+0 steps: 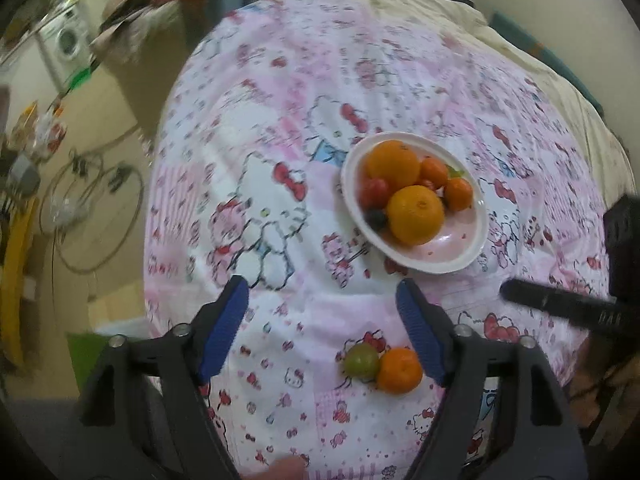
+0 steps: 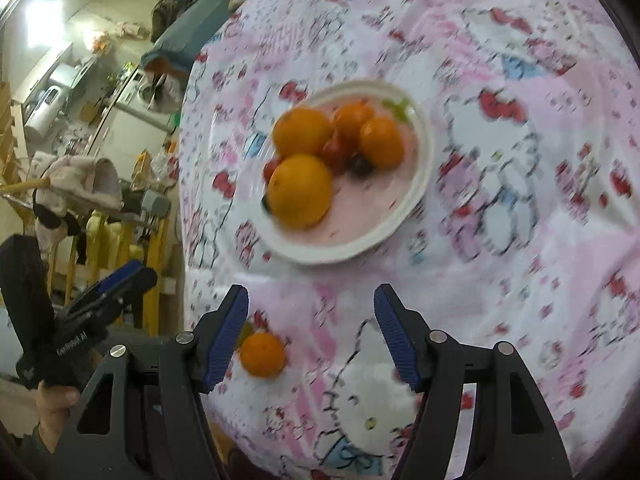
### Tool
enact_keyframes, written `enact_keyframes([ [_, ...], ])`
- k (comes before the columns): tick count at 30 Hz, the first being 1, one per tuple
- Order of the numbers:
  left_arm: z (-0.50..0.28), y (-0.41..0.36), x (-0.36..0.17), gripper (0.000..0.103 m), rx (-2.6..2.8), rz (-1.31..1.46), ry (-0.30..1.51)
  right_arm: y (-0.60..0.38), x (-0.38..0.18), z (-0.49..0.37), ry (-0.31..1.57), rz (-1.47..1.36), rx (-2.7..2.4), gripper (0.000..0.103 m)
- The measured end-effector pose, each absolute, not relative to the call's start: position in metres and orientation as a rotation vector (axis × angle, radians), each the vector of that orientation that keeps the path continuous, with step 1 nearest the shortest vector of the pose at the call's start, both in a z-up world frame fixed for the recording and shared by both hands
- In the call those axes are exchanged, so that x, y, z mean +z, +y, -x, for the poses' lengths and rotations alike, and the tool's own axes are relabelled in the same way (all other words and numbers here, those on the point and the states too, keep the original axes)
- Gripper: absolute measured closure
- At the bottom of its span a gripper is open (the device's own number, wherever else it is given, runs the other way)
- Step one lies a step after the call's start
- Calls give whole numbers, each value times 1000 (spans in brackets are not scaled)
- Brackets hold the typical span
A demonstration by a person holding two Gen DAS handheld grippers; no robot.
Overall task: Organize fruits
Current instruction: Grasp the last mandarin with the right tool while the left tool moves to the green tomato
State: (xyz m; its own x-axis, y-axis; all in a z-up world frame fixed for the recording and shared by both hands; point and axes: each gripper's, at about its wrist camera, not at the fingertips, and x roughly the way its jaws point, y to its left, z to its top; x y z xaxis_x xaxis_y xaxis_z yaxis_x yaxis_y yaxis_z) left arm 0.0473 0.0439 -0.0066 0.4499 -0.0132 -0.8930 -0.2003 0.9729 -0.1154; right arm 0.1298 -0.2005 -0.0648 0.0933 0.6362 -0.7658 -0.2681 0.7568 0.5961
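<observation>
A white plate [image 1: 460, 256] on the pink cartoon-print cloth holds two big oranges [image 1: 416, 214], small tangerines, red tomatoes and a dark berry. It also shows in the right wrist view [image 2: 416, 184]. A loose tangerine [image 1: 400, 370] and a green fruit [image 1: 362, 360] lie on the cloth near my left gripper's right finger. My left gripper [image 1: 322, 292] is open and empty above the cloth. My right gripper [image 2: 310, 300] is open and empty, with the loose tangerine [image 2: 263, 355] just inside its left finger.
The cloth [image 1: 280, 120] covers a bed-like surface whose left edge drops to a cluttered floor with a fan [image 1: 92, 208]. The right gripper's body [image 1: 568, 304] shows at the right of the left wrist view. The left gripper [image 2: 108, 284] shows at the left of the right wrist view.
</observation>
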Motion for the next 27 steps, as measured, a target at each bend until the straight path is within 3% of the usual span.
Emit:
enact_keyframes([
  [4, -43, 49, -10, 28, 139, 230, 1104, -173, -80, -114, 1380, -291, 761, 34],
  [8, -42, 55, -10, 10, 166, 240, 1100, -137, -94, -94, 1416, -124, 834, 34],
  [12, -43, 64, -11, 9, 201, 267, 1112, -104, -97, -72, 1350, 118, 899, 33],
  [22, -44, 81, -27, 8, 271, 297, 1192, -66, -98, -44, 1235, 367, 948, 34],
  [23, -44, 81, -26, 8, 268, 297, 1185, -63, -99, -42, 1232, 377, 945, 35],
  [25, -43, 80, -24, 8, 264, 287, 1168, -60, -102, -41, 1238, 391, 948, 45],
  [26, -43, 80, -22, 8, 260, 281, 1155, -60, -103, -40, 1239, 400, 945, 55],
  [27, -43, 79, -20, 8, 258, 276, 1146, -59, -103, -39, 1233, 417, 935, 56],
])
